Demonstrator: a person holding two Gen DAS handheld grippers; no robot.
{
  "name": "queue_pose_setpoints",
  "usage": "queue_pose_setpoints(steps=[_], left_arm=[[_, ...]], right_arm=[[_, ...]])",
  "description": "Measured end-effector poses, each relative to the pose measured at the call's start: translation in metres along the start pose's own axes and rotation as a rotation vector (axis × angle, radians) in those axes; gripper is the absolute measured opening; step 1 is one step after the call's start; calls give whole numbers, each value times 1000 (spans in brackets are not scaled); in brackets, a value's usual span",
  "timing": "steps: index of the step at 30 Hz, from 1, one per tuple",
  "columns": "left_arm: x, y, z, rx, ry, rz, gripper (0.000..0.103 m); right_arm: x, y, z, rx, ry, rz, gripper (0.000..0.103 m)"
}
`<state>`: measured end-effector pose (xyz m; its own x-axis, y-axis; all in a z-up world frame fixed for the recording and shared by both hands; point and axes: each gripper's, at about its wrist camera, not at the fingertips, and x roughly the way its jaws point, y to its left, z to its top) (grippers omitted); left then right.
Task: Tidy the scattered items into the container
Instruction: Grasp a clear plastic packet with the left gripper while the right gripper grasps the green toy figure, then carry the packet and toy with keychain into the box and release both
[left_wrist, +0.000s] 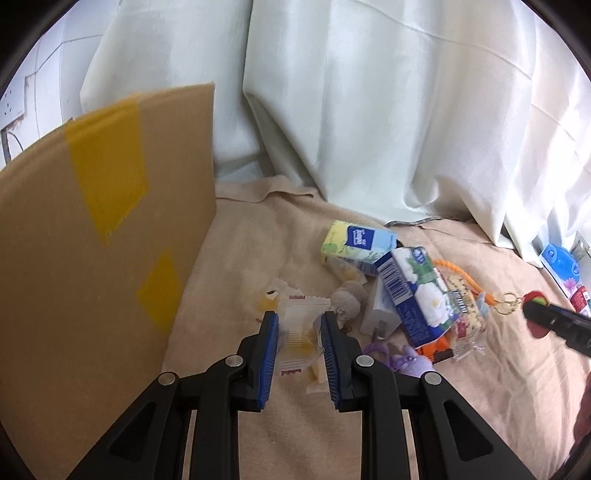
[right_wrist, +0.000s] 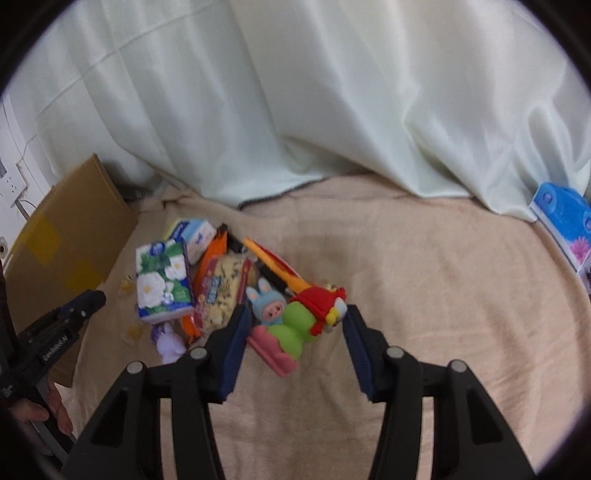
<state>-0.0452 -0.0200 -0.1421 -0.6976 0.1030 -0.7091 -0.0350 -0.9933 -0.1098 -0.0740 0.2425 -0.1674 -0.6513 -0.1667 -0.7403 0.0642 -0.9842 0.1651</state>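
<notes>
Snack packet between left fingers (touching); toy between right fingers.

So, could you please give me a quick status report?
Left gripper shut on snack packet. Right gripper open around green toy. Cardboard box at left, path unobstructed.

Both wrist views look down close along their fingers, sharing the item pile before the curtain

Blue tissue pack cut off by right edge.
</notes>
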Motion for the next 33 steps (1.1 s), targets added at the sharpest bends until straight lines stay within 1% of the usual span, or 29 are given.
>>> queue_pose_setpoints(steps=[4,6,8,16,20,26,33], left_arm=[[-4,-10,3,27,-5,-20,25],[-8,-15,6,35,-18,-17,25],[-12,-20,9,38,-30,-31,25],[-38,-32,23,64,-98,-26,25],[-46,-35,29,70,-115,-34,25],[-54,-43,36,83,-134,-44,25],[-54,-44,38,83,-132,-51,25]], right_arm=[[-22,0,10,-5,-55,4,56],[-30,-1,13,-6,-74,8,56],[-36,1,17,-9,-90,12,56],[-73,10,32,-27,-195,25,55],[-86,12,36,-35,-230,26,55],[-88,14,37,-45,-235,21,54],[-84,13,39,-45,-227,24,54]])
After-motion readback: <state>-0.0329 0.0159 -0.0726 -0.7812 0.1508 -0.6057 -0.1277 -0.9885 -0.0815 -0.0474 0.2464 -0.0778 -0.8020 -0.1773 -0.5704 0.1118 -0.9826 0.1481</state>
